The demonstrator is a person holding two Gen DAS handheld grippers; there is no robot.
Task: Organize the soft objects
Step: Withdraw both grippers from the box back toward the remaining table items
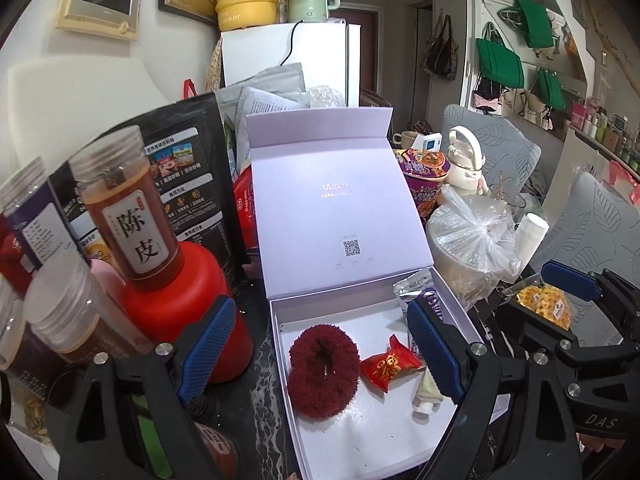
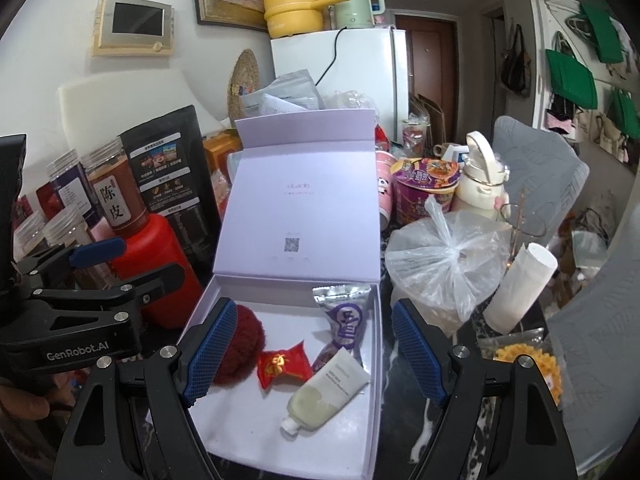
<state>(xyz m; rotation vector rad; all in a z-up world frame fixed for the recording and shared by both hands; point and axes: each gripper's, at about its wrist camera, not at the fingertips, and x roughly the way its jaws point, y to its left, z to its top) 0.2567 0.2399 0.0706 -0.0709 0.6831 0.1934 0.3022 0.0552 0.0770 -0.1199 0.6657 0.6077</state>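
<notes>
An open lilac box (image 1: 360, 440) (image 2: 224, 436) lies in front of me, its lid (image 1: 336, 208) (image 2: 300, 216) upright. Inside lie a dark red fluffy scrunchie (image 1: 323, 368) (image 2: 244, 348), a red sweet packet (image 1: 388, 366) (image 2: 284, 366), a pale green tube (image 2: 328, 392) (image 1: 428, 394) and a silver and purple sachet (image 2: 344, 316) (image 1: 416, 288). My left gripper (image 1: 320, 354) is open and empty over the box. My right gripper (image 2: 308, 354) is open and empty over the box. The right gripper also shows at the right of the left wrist view (image 1: 568, 292), the left gripper at the left of the right wrist view (image 2: 100, 260).
A red bottle (image 1: 188, 312) (image 2: 160, 264), jars (image 1: 124, 208) and a black pouch (image 1: 192, 168) crowd the left. A tied clear plastic bag (image 2: 448, 264) (image 1: 476, 236), a paper roll (image 2: 520, 288), a noodle cup (image 2: 424, 184) and a cream flask (image 2: 480, 176) stand to the right.
</notes>
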